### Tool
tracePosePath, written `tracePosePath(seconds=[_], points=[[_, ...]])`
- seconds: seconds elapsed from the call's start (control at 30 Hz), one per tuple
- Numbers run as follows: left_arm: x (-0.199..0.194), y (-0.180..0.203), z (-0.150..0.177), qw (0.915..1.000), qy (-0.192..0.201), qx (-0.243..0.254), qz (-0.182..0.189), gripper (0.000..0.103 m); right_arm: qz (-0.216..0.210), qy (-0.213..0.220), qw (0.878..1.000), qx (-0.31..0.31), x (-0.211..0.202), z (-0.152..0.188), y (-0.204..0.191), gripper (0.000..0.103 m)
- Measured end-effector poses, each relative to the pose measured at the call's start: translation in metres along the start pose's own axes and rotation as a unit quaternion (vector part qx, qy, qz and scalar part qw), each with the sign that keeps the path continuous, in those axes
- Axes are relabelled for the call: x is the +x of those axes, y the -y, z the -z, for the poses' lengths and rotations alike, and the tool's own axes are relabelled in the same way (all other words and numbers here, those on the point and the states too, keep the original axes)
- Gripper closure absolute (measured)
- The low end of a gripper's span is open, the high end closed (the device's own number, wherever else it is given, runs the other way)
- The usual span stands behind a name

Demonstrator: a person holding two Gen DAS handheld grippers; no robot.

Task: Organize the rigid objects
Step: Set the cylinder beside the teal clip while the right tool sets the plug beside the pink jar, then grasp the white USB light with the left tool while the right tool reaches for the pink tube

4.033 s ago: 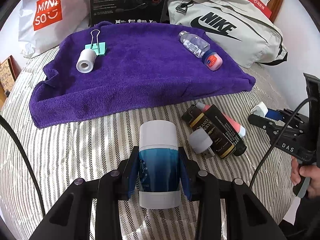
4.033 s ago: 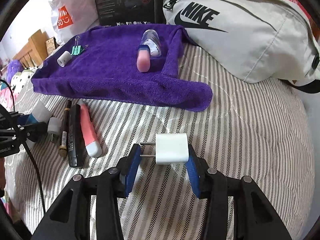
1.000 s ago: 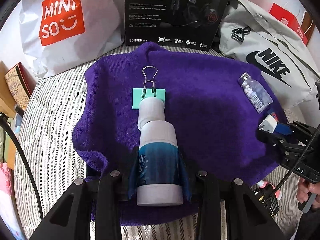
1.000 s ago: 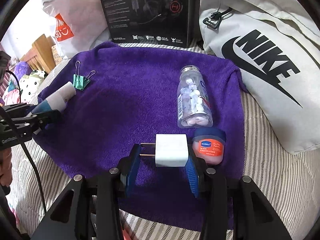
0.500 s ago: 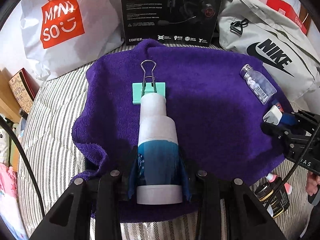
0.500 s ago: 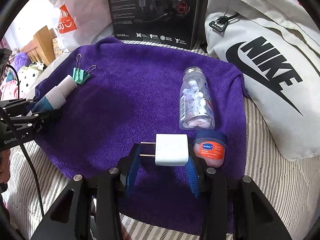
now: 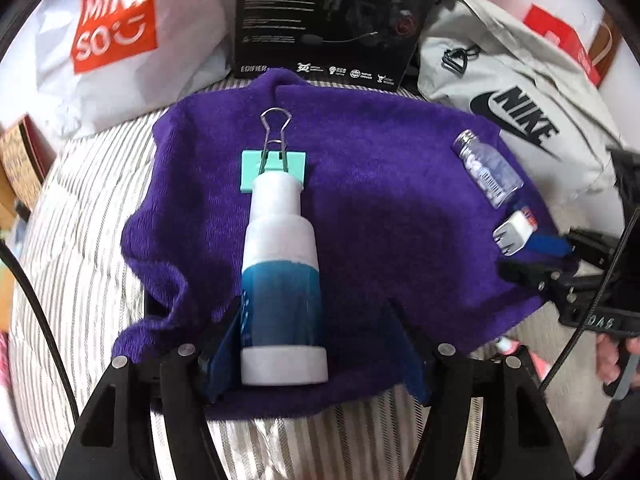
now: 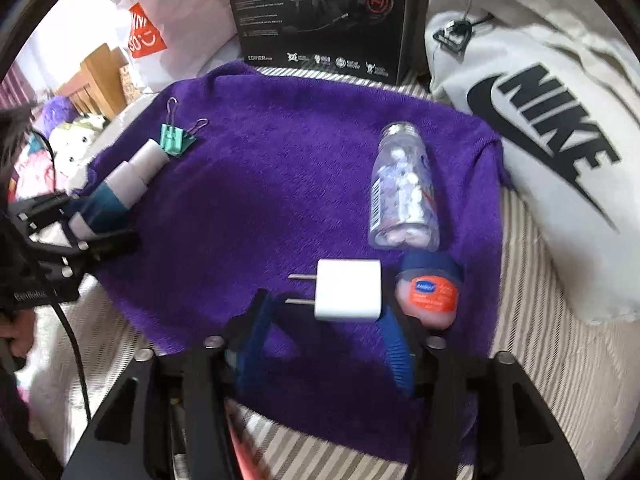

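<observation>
A purple towel point(image 7: 380, 184) lies on the striped bed. My left gripper point(image 7: 316, 344) is open; the blue and white bottle point(image 7: 282, 280) lies on the towel between its jaws, against the left one, its cap end meeting a small white roll point(image 7: 276, 190) and a teal binder clip point(image 7: 274, 168). My right gripper point(image 8: 324, 340) is open; the white plug adapter point(image 8: 347, 290) lies on the towel point(image 8: 260, 200) between its jaws. Beside it are a pink jar point(image 8: 428, 296) and a clear pill bottle point(image 8: 402, 196).
A black headset box point(image 7: 336, 20), a Miniso bag point(image 7: 116, 32) and a grey Nike bag point(image 7: 520, 92) stand behind the towel. A pink tube point(image 7: 508, 346) lies by the towel's front right edge. The striped bedding point(image 8: 540, 360) surrounds the towel.
Both grippers have opened. The blue and white bottle and the plug adapter, held half a second ago, now rest on the towel between the spread jaws.
</observation>
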State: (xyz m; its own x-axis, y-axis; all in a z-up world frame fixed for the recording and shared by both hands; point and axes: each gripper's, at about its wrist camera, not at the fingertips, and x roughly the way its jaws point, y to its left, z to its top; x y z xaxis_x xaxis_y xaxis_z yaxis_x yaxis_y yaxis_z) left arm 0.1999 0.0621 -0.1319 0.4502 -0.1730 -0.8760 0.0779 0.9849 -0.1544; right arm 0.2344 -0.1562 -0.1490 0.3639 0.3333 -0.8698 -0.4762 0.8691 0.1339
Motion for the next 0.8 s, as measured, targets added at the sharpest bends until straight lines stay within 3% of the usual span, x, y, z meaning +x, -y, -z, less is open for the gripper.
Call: tracePosePath(seconds=[0.2, 0.43, 0.67, 0.8], points=[[-0.027, 0.007, 0.012, 0.9998, 0.010, 0.000, -0.019, 0.037, 0.002, -0.011, 1.000, 0.006, -0.014, 0.008, -0.001, 0.046], [-0.060, 0.044, 0.043, 0.9990, 0.029, 0.033, -0.006, 0.037, 0.008, 0.007, 1.000, 0.012, -0.046, 0.024, -0.002, 0.046], [-0.044, 0.078, 0.069, 0.9989, 0.009, 0.029, 0.037, 0.037, 0.011, 0.032, 0.999, 0.031, -0.085, 0.068, 0.004, 0.046], [-0.033, 0.093, 0.076, 0.9988, -0.005, 0.030, 0.039, 0.037, 0.013, 0.042, 0.998, 0.053, -0.108, 0.102, 0.010, 0.046]])
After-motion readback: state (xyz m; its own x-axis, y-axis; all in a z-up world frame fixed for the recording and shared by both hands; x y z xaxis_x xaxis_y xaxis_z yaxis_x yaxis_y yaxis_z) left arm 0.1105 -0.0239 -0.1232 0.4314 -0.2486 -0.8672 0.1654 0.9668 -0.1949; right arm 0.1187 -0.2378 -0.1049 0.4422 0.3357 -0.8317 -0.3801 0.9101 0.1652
